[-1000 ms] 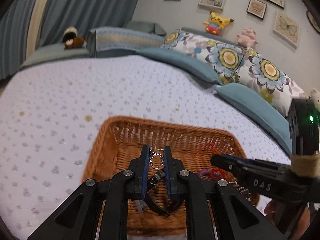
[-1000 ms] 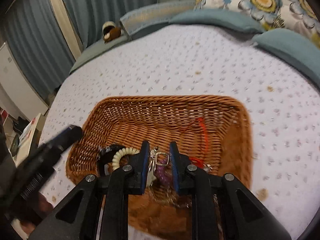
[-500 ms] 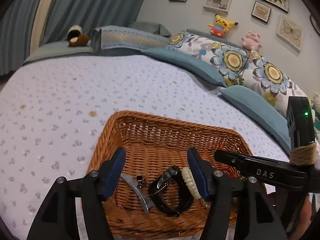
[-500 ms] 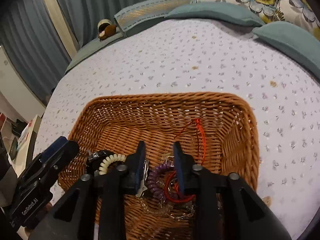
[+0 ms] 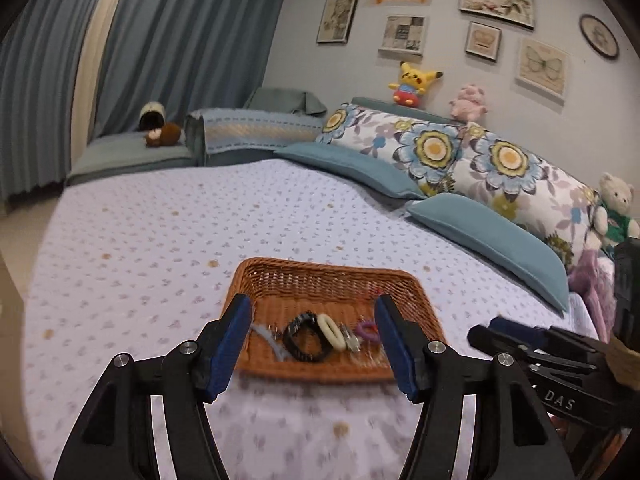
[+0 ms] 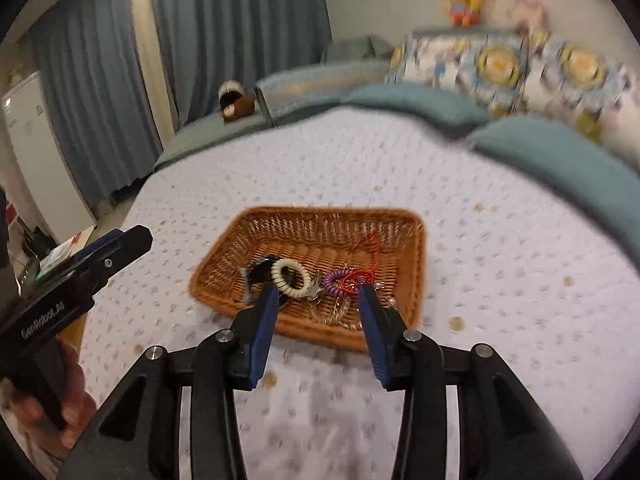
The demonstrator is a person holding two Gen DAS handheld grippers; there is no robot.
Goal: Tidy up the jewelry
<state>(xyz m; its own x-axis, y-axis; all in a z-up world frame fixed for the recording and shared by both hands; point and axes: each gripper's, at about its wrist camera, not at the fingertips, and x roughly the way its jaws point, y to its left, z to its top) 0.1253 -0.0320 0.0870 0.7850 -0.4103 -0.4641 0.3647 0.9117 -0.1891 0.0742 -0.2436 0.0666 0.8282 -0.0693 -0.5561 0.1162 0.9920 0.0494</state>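
A brown wicker basket (image 5: 280,276) (image 6: 248,236) sits on the bed and holds the jewelry: a black band (image 5: 306,338) (image 6: 260,270), a cream coil ring (image 5: 332,330) (image 6: 290,278), a purple coil (image 5: 366,330) (image 6: 336,280), a red cord (image 6: 372,248) and silver pieces (image 6: 316,290). My left gripper (image 5: 312,344) is open and empty, held above the basket's near edge. My right gripper (image 6: 316,324) is open and empty, also short of the basket. Each gripper shows at the side of the other's view.
The bed has a pale dotted sheet (image 5: 160,240). Blue cushions (image 5: 480,232) and floral pillows (image 5: 440,152) line the far and right side. Plush toys (image 5: 414,82) sit on the headboard, and curtains (image 5: 160,40) hang at the left.
Both grippers were shut on silver pieces inside the basket, then opened and let them fall. Both have pulled back and up, away from the basket.
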